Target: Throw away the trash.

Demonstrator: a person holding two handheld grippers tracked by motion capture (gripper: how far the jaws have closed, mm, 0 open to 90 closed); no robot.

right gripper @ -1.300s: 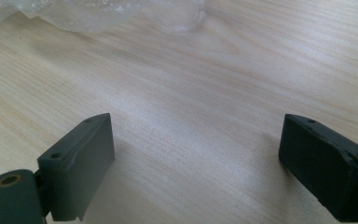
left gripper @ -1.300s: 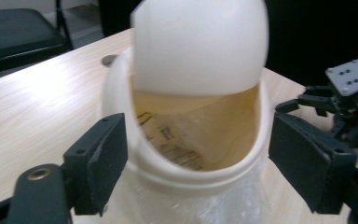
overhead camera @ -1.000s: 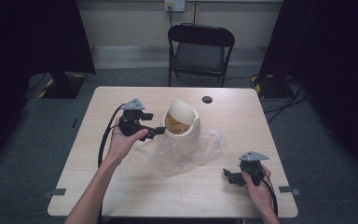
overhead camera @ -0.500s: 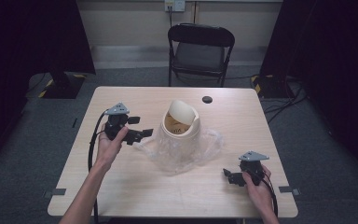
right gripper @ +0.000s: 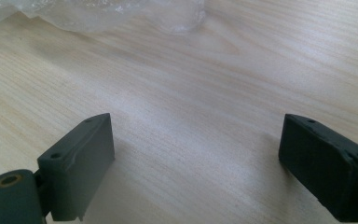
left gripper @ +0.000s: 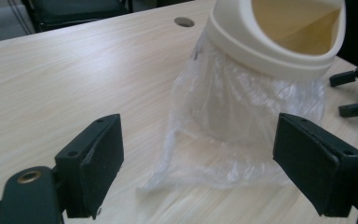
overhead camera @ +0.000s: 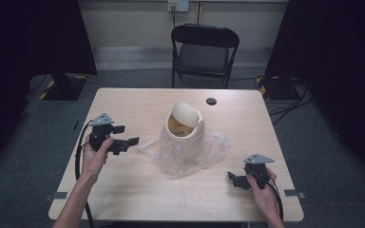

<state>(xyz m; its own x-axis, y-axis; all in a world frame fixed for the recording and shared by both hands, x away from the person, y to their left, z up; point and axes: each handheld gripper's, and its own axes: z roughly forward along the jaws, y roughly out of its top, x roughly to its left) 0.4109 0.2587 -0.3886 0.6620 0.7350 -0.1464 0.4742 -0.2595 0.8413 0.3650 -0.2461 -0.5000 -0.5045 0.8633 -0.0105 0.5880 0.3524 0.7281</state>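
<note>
A cream bin (overhead camera: 184, 124) with a tilted swing lid stands at the middle of the table, and a clear plastic bag (overhead camera: 190, 154) is bunched around its base. My left gripper (overhead camera: 129, 134) is held at the table's left side, pointing at the bin and apart from the bag. Its jaws are open with nothing between them. In the left gripper view the gripper (left gripper: 200, 149) frames the bag (left gripper: 242, 116) and the bin (left gripper: 279, 42) beyond it. My right gripper (overhead camera: 233, 180) rests open near the front right, and its own view (right gripper: 196, 154) has bare wood between the jaws and the bag's edge (right gripper: 102, 11) ahead.
The wooden table (overhead camera: 138, 190) has a small black round cap (overhead camera: 211, 101) near its far edge. A black folding chair (overhead camera: 204, 50) stands behind the table. Dark curtains hang at both sides of the room.
My left gripper has drawn away from the bin, moving left and toward the person. The right gripper, the bin and the bag have stayed where they were.
</note>
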